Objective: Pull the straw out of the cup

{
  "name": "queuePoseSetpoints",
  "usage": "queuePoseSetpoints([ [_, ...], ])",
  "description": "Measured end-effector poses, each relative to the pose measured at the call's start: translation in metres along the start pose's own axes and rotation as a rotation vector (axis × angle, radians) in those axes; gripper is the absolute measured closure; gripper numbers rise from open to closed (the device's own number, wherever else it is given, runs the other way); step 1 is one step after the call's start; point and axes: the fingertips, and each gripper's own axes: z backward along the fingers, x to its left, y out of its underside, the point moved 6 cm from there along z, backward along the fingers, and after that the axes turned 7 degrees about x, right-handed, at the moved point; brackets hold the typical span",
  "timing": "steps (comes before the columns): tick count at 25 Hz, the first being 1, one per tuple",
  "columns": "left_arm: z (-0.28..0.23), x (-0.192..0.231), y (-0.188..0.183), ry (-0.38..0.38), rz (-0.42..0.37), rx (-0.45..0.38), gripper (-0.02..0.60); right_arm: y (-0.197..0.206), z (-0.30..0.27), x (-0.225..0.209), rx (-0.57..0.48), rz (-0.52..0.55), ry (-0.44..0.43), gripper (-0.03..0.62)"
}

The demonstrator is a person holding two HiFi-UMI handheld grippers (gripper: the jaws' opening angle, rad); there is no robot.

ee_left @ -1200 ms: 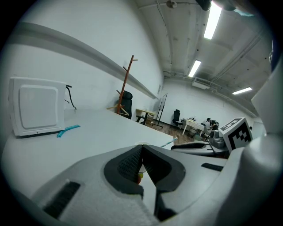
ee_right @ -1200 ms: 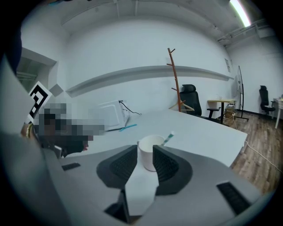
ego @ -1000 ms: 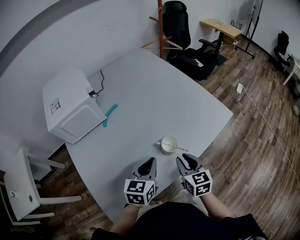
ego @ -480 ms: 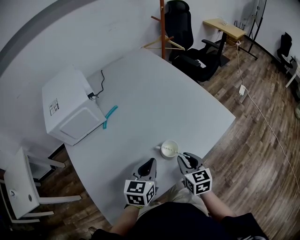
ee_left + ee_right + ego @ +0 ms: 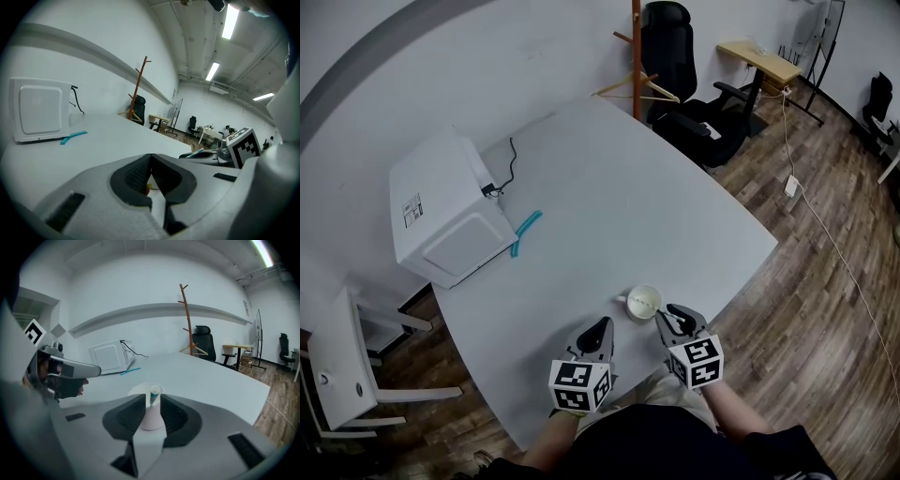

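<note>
A white cup [image 5: 643, 302] stands near the front edge of the white table [image 5: 609, 216]. A straw [image 5: 663, 313] leans out of it toward my right gripper [image 5: 673, 317]. In the right gripper view the cup [image 5: 151, 414] sits just beyond the jaws. The straw's upper end [image 5: 154, 393] lies in the narrow gap between them, and the right gripper [image 5: 150, 404] is open. My left gripper [image 5: 599, 328] rests to the left of the cup, apart from it. In its own view the left gripper [image 5: 150, 160] is shut, pads meeting at the tips.
A white box-shaped appliance [image 5: 450, 220] stands at the table's far left with a teal strip [image 5: 523, 232] beside it. Beyond the table are a wooden coat stand [image 5: 636, 56] and a black office chair [image 5: 694, 112]. A white chair [image 5: 347, 375] stands at the left.
My right gripper has moved forward up to the cup, so the straw's end now lies between its jaws. The left gripper has stayed where it was.
</note>
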Motion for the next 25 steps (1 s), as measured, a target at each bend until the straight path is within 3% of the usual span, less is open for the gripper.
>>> queuePoseSetpoints([
  [5,0.001,0.002,-0.001,-0.007,0.002,-0.004,0.563,0.001,-0.002,0.000,0.020,0.024,0.020,0.539],
  [25,0.011,-0.002,-0.002,0.010,-0.009,-0.012,0.563,-0.007,0.012,0.009,-0.019,0.047,0.040,0.551],
])
